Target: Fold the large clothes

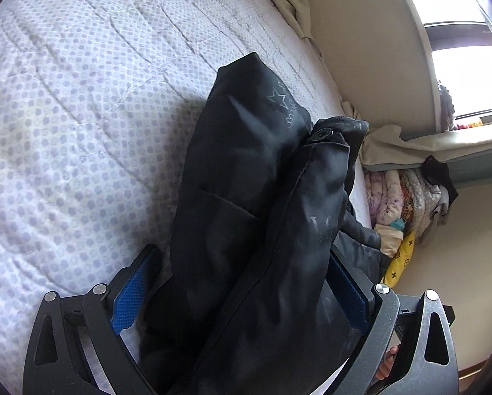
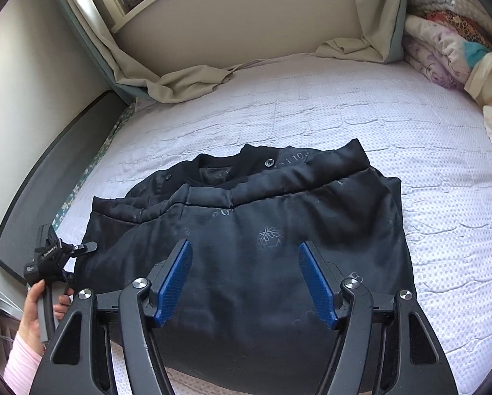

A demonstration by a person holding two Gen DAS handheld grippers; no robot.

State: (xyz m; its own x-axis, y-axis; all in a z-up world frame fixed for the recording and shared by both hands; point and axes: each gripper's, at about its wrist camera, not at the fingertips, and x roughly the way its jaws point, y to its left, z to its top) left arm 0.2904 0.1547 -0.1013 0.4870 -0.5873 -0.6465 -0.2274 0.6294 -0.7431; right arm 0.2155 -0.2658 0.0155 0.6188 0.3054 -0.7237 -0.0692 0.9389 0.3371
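Observation:
A black padded jacket (image 2: pixel 246 223) lies folded on the bed (image 2: pixel 344 105), its collar with snap buttons on the far side. My right gripper (image 2: pixel 246 243) hovers just over its near half, open, nothing between the blue pads (image 2: pixel 176 279). In the left wrist view a thick fold of the jacket (image 1: pixel 262 197) runs between the wide-spread jaws of my left gripper (image 1: pixel 242 250). Its left pad (image 1: pixel 134 293) shows bare, clear of the cloth, and the right pad is partly hidden. A hand (image 2: pixel 35 309) holds the left gripper (image 2: pixel 81 247) at the jacket's left edge.
The dotted white mattress cover (image 1: pixel 81 98) spreads around the jacket. Folded blankets (image 2: pixel 443 49) are stacked at the far right corner. A beige curtain (image 2: pixel 186 82) drapes onto the bed under the window wall. A dark bed frame (image 2: pixel 48 164) borders the left side.

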